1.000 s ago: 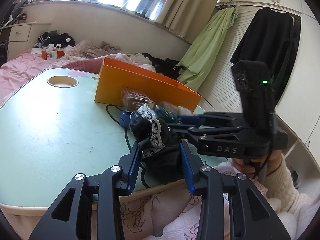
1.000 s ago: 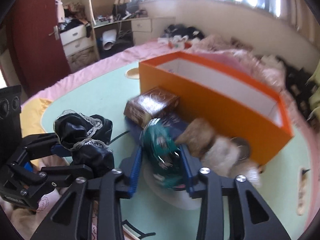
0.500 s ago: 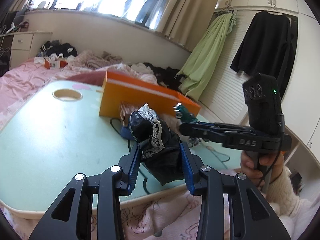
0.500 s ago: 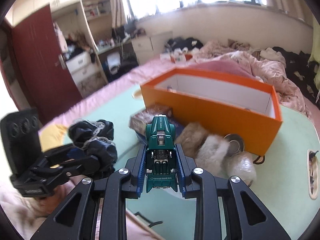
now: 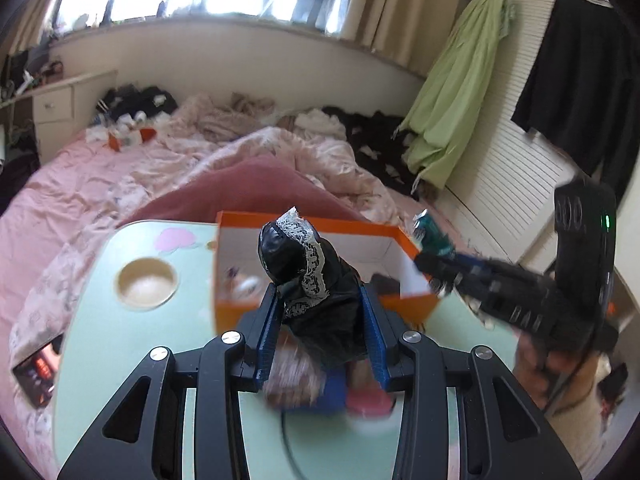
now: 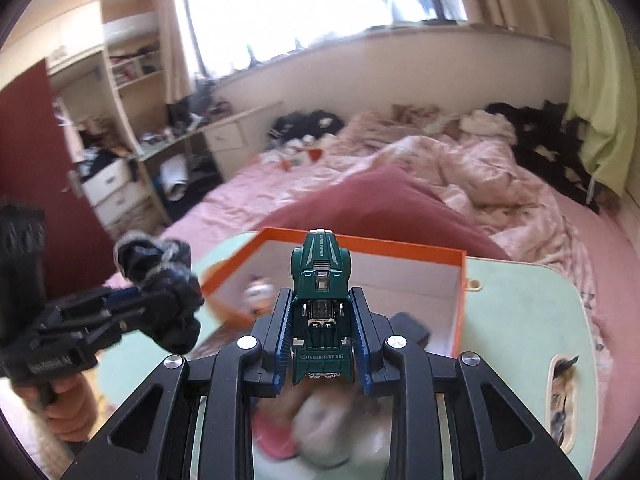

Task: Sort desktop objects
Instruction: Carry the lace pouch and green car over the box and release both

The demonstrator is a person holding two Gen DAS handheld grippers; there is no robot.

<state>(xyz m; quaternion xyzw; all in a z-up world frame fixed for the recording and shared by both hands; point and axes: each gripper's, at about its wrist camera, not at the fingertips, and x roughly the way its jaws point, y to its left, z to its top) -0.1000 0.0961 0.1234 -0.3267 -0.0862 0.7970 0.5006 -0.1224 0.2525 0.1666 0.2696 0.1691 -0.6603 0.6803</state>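
Note:
My left gripper (image 5: 320,332) is shut on a black fabric bundle with white lace trim (image 5: 312,280), held up in front of the open orange box (image 5: 320,224). In the right wrist view my right gripper (image 6: 322,336) is shut on a dark green toy car (image 6: 322,300), nose pointing at the orange box (image 6: 360,244). The right gripper (image 5: 436,256) with the green car (image 5: 430,232) also shows at the box's right corner in the left wrist view. The left gripper (image 6: 132,300) with its black bundle (image 6: 160,280) hangs left of the box. A small round item (image 6: 256,294) lies inside the box.
The pale green table (image 5: 120,340) has a round cup recess (image 5: 146,282) and a pink sticker (image 5: 174,239). A dark flat item (image 5: 38,370) lies at its left edge. Blurred furry and pink things (image 6: 312,432) sit below the grippers. A pink bed (image 6: 500,184) lies behind the table.
Both grippers rose and swung toward the orange box, whose inside now shows. The black bundle and green car stay gripped. The table clutter has dropped below the fingers.

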